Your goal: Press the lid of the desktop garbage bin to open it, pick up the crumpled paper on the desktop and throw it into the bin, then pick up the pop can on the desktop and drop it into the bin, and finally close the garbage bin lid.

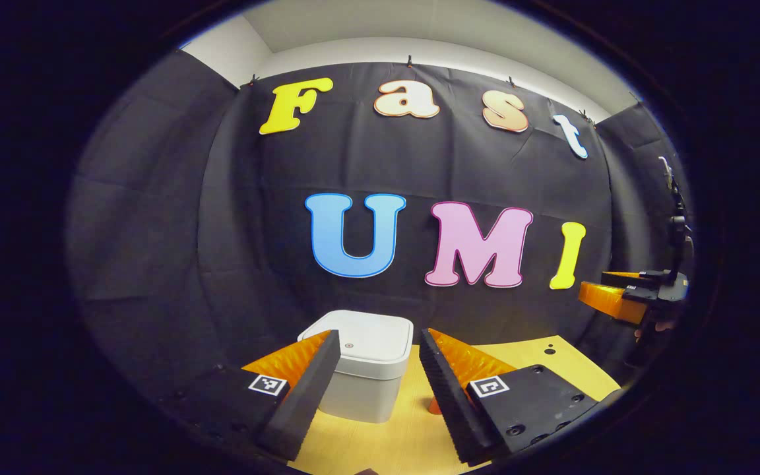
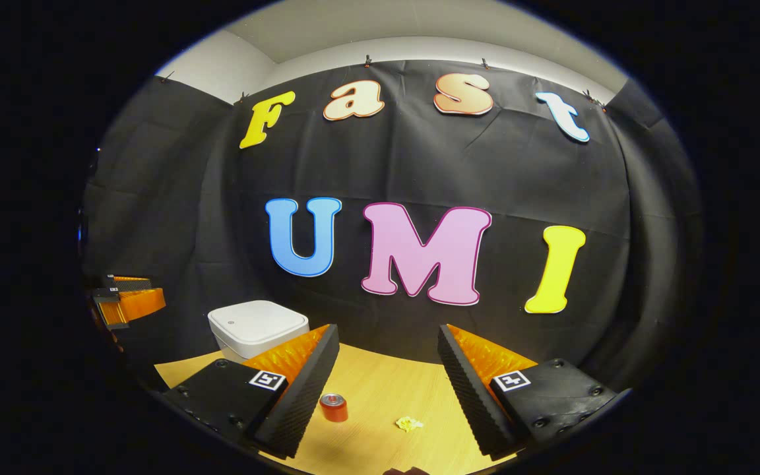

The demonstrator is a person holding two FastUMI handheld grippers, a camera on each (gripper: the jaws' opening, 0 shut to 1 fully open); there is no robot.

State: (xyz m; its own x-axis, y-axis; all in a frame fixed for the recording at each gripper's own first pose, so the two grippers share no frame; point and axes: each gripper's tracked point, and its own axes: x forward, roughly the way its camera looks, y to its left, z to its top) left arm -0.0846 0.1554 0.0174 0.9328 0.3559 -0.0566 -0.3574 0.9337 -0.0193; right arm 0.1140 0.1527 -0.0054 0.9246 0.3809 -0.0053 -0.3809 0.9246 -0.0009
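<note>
A white square garbage bin [image 1: 360, 369] stands on the yellow wooden desktop [image 1: 406, 429] with its lid down, straight ahead of my left gripper [image 1: 377, 396], which is open and empty above the table. In the right gripper view the same bin [image 2: 258, 328] stands at the back left. A small red pop can [image 2: 334, 407] stands upright and a crumpled yellow paper [image 2: 409, 423] lies to its right, both between the fingers of my open right gripper [image 2: 386, 399], farther off on the desktop [image 2: 380, 389]. A sliver of the can [image 1: 434, 406] peeks beside the left gripper's right finger.
The black cloth wall closes the booth behind the table. The right gripper [image 1: 624, 297] hangs at the far right of the left gripper view; the left gripper [image 2: 126, 300] hangs at the far left of the right gripper view.
</note>
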